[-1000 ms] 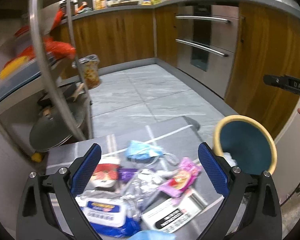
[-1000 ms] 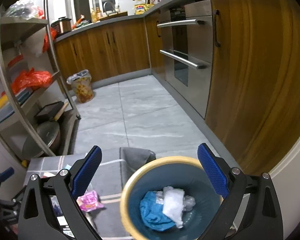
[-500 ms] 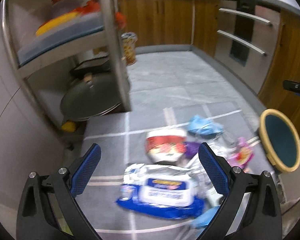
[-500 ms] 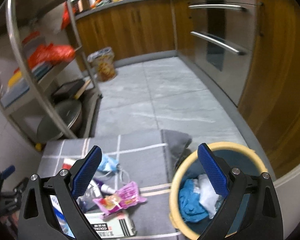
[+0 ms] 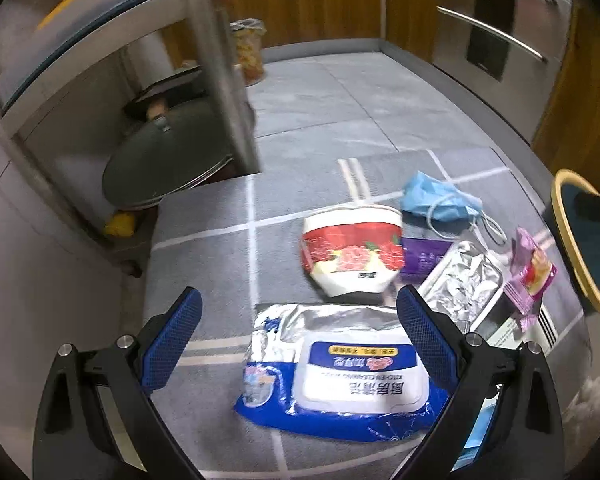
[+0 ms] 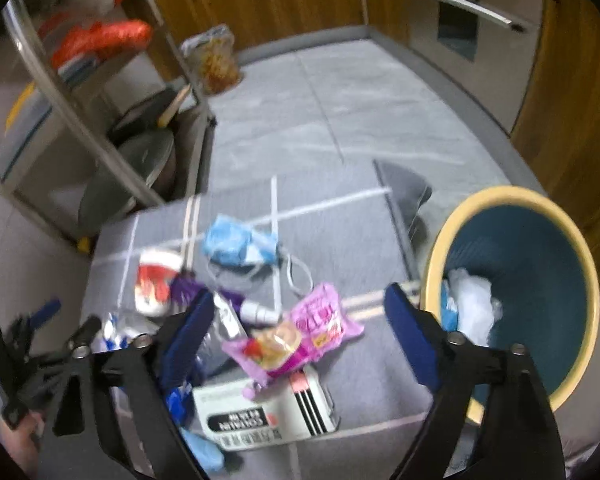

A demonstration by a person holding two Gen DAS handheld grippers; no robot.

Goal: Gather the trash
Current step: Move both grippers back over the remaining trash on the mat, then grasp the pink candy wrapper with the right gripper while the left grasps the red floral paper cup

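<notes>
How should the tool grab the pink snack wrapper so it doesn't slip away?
Probably from above, pinching across the pink snack wrapper at its puffy middle. It lies loose and crinkled on top of the white box, so the raised part gives the pads something to squeeze. The right tool hangs over it, jaws closing, not touching.

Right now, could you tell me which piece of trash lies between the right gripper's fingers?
The pink snack wrapper, unlike the others.

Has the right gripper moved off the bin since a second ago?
Yes. The right gripper has swung left off the bin and now frames the pink wrapper, jaws closing.
</notes>
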